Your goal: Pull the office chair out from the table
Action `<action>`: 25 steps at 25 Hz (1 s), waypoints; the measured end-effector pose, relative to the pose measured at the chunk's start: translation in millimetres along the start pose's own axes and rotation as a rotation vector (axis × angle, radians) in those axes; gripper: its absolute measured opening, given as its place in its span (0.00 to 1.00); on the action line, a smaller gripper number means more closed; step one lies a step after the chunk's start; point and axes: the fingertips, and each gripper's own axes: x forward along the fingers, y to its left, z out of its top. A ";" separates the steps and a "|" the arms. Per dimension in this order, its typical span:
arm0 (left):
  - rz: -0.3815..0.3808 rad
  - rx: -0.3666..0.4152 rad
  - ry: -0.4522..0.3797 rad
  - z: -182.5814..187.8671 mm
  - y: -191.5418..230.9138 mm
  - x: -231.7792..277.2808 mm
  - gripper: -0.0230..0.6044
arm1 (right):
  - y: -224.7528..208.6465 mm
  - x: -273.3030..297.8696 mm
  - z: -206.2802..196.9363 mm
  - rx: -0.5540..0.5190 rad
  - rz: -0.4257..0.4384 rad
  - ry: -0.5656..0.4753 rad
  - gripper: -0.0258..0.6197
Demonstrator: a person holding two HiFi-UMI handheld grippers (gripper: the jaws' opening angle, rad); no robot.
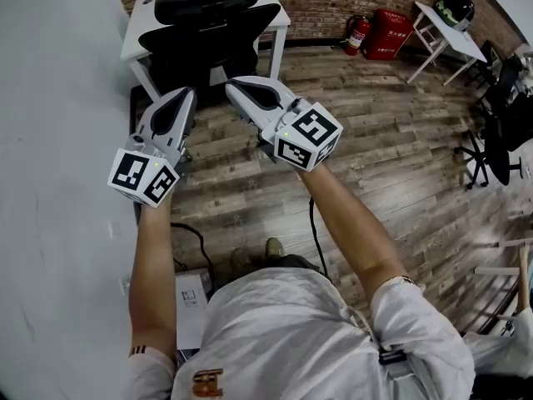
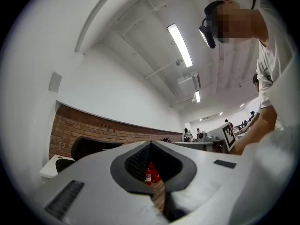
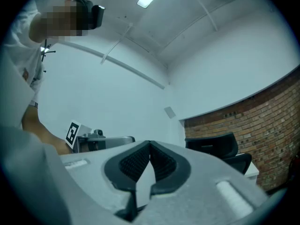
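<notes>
Office chair tucked under the white table, backrest toward the operator. Left gripper and right gripper both clenched on nothing, tips just short of the backrest.

To pull cleanly:
- Release both claws and advance to the upper backrest edge, one per side
- Clamp firmly, then draw straight back over the wooden floor
- Avoid a one-sided tug, likely to swivel the seat

Head view only: spacing between claw tips and backrest, table over the seat. Gripper views only: ribbed pads meeting tip to tip, nothing between; in the left gripper view, a red fire extinguisher behind the pads
</notes>
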 end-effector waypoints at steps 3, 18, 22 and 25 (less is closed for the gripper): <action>0.002 -0.001 -0.008 3.0 8.2 -3.5 0.03 | -2.2 4.9 1.1 0.002 -0.011 -0.003 0.04; 0.026 0.147 0.077 -9.6 140.1 27.5 0.05 | -105.1 56.2 -15.1 -0.114 -0.092 0.142 0.16; 0.029 0.251 0.185 -30.3 184.1 56.9 0.12 | -156.4 80.3 -34.4 -0.218 -0.072 0.234 0.23; 0.017 0.346 0.307 -54.2 217.2 80.1 0.19 | -197.7 94.1 -56.1 -0.313 -0.048 0.339 0.28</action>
